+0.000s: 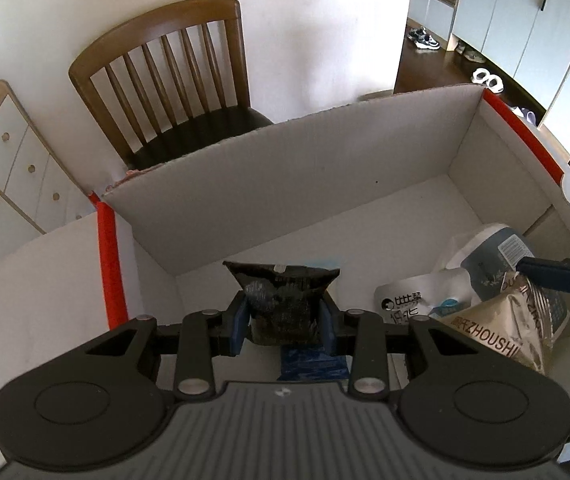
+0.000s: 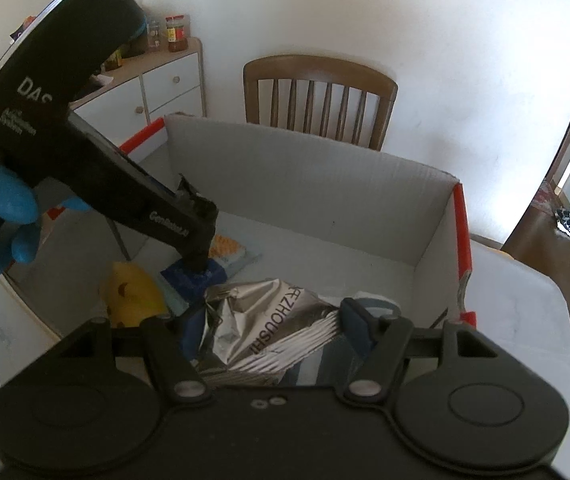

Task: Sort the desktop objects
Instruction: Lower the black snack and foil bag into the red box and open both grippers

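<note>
Two hand-held grippers were down inside the cardboard box (image 1: pixel 325 168), and both had a packet between their pads. Left hand-held gripper (image 1: pixel 284 322): jaws drawn close together, blue pads clamped on either side of a dark snack packet (image 1: pixel 283 300), which stood upright between them with its crimped top edge fanning out above. Directly beneath it, at six o'clock, lay a blue packet (image 1: pixel 312 364) on the white box floor. From the right wrist view, that same left hand-held gripper came in from ten o'clock, gripped by a blue-gloved hand (image 2: pixel 7 216), its tip pointing down onto the blue packet.

Right hand-held gripper (image 2: pixel 275 330): jaws standing fairly wide, pads on either side of the crinkled end of a silver foil packet (image 2: pixel 261 316) printed ZHOUSHI; it had that packet in its grip. A grey-blue pouch (image 1: pixel 497 258) sat under and behind the silver one, at the box's right end, with a white sachet (image 1: pixel 409 300) lying just beside it. A yellow bag (image 2: pixel 133 292) rested at nine o'clock from the silver packet, near the box's left wall.

Beyond the box stood a wooden chair (image 1: pixel 165 76) against the white wall, a white cabinet (image 1: pixel 9 168) further left.
</note>
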A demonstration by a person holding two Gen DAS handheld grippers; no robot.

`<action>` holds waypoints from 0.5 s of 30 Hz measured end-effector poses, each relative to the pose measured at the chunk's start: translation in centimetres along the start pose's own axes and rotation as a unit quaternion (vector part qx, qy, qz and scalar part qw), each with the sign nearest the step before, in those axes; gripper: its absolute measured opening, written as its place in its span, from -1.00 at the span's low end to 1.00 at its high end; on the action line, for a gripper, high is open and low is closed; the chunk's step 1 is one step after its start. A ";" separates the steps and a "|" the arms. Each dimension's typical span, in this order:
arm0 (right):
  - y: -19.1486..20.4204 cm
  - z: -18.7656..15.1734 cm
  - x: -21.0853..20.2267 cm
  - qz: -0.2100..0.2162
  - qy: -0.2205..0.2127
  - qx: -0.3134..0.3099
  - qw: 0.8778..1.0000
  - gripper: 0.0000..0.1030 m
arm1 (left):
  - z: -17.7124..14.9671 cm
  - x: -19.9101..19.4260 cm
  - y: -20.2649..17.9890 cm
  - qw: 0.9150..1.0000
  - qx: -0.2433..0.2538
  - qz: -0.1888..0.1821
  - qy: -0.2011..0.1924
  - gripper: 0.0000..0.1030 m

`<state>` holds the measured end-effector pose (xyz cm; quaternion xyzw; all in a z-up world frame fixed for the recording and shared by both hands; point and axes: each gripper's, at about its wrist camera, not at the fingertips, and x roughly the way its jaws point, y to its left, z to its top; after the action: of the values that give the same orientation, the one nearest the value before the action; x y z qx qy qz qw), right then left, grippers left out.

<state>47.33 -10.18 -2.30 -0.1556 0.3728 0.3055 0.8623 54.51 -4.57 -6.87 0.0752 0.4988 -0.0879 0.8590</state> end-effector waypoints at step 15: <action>-0.5 -0.2 0.4 0.009 0.017 0.022 1.000 0.46 | -0.2 0.3 -0.1 1.000 -0.012 -0.015 0.014 -0.29</action>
<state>47.74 -10.52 -2.67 -0.1381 0.3955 0.3021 0.8563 54.45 -4.67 -7.19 0.0586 0.5132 -0.0936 0.8511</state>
